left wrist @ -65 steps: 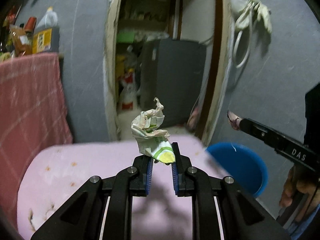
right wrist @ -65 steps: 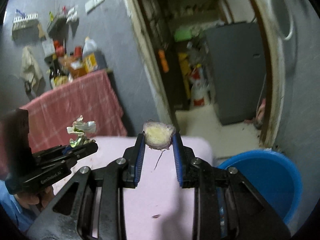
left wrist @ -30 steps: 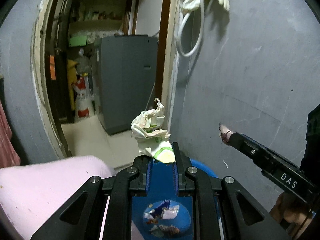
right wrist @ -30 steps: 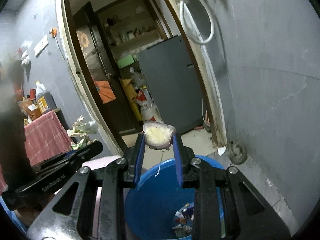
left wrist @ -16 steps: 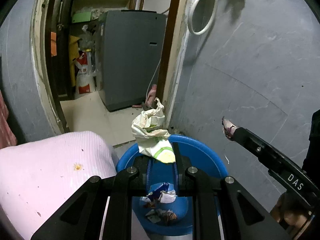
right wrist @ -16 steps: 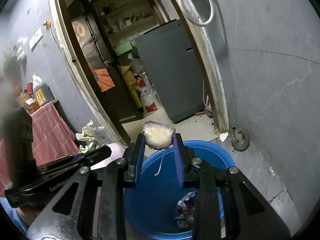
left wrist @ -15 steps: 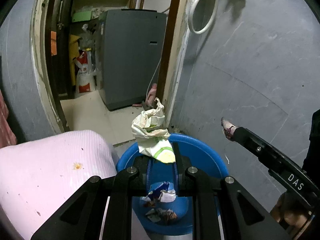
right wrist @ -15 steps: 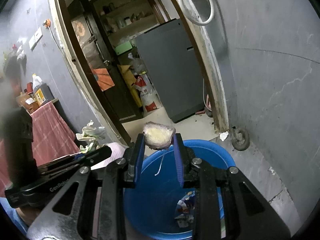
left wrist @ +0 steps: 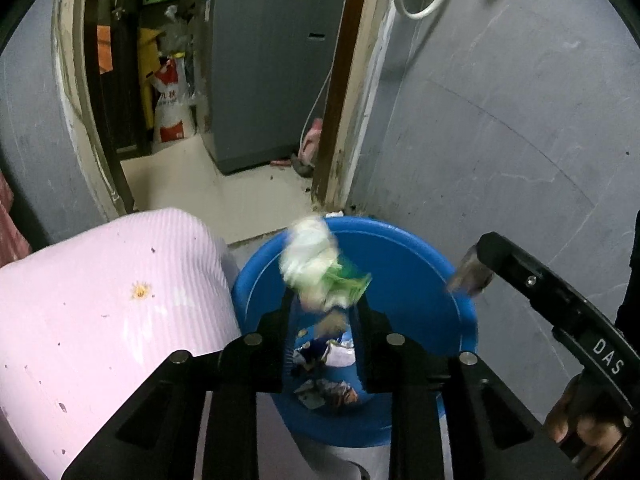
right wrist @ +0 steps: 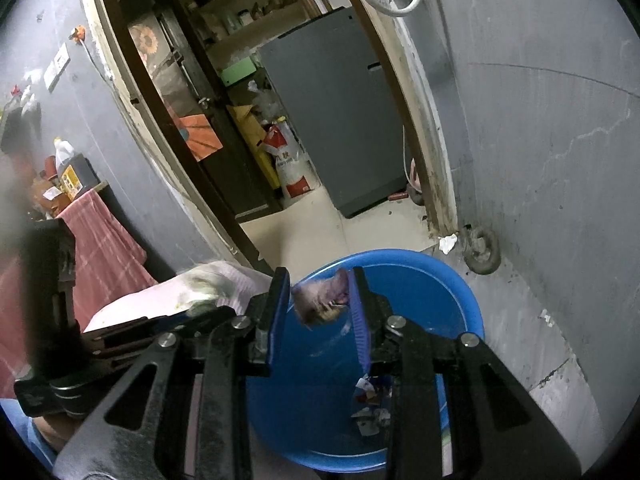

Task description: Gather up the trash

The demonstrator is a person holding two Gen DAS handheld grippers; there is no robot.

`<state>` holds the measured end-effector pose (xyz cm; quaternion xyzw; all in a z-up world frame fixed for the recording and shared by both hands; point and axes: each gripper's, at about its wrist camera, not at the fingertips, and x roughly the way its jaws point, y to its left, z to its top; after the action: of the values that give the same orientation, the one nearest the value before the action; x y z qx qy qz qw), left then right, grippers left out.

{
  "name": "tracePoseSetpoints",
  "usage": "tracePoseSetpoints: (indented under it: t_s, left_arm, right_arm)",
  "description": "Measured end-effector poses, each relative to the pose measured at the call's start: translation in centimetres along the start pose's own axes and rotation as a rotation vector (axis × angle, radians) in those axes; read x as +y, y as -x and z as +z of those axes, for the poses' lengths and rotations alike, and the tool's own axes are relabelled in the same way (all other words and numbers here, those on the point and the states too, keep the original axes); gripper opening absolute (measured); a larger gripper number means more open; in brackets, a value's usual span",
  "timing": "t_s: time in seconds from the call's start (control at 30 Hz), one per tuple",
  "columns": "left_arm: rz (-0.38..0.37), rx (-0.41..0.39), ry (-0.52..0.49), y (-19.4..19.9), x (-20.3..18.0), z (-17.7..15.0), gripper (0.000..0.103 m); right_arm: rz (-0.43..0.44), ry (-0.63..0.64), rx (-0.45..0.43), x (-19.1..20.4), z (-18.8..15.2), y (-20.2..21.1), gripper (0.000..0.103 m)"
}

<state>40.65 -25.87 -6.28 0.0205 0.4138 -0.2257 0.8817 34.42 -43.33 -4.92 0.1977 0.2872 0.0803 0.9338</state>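
A blue plastic basin [left wrist: 400,240] stands on the floor below both grippers, with several scraps of trash [left wrist: 324,384] on its bottom. My left gripper [left wrist: 324,300] hangs over it and its jaws are opening. The crumpled white and green wrapper [left wrist: 316,272] is blurred and tipping out between the fingertips, no longer pinched. In the right wrist view my right gripper [right wrist: 318,280] is also above the basin [right wrist: 440,280]. A pale onion-like scrap [right wrist: 324,300] is blurred and tilted between its blue pads, loose from the left pad.
A pink cloth-covered table [left wrist: 100,300] borders the basin on the left. A grey wall [left wrist: 500,120] rises close behind and to the right. Beyond the doorway stand a grey appliance [left wrist: 272,60] and a red and white sack [left wrist: 172,108]. A metal ring [right wrist: 482,252] lies on the floor.
Both grippers sank and tilted down over the basin. The left jaws spread and the wrapper started falling. The scrap in the right gripper tipped over and came loose.
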Motion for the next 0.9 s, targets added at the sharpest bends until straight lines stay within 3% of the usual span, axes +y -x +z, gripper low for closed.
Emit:
tracePoseSetpoints:
  t_s: [0.07, 0.3, 0.43, 0.53, 0.77, 0.9]
  left_arm:
    - [0.003, 0.007, 0.006, -0.1, 0.2, -0.2, 0.033]
    - [0.013, 0.023, 0.022, 0.3, 0.8, -0.4, 0.038]
    - [0.017, 0.008, 0.037, 0.9, 1.2, -0.6, 0.047]
    - [0.023, -0.011, 0.054, 1.5, 1.7, -0.5, 0.049]
    - [0.04, -0.088, 0.106, 3.7, 3.0, 0.0, 0.073]
    - [0.063, -0.132, 0.13, 5.0, 3.6, 0.0, 0.077]
  right_arm:
    - [-0.002, -0.004, 0.004, 0.1, 0.0, 0.0, 0.032]
    - [-0.005, -0.021, 0.003, -0.2, 0.1, 0.2, 0.041]
    - [-0.009, -0.024, -0.003, -0.3, 0.1, 0.4, 0.046]
    - [-0.014, -0.026, -0.007, -0.3, 0.1, 0.5, 0.051]
    - [-0.042, -0.019, -0.027, -0.3, 0.3, 1.1, 0.073]
    - [-0.06, -0.001, -0.04, -0.1, 0.4, 1.7, 0.088]
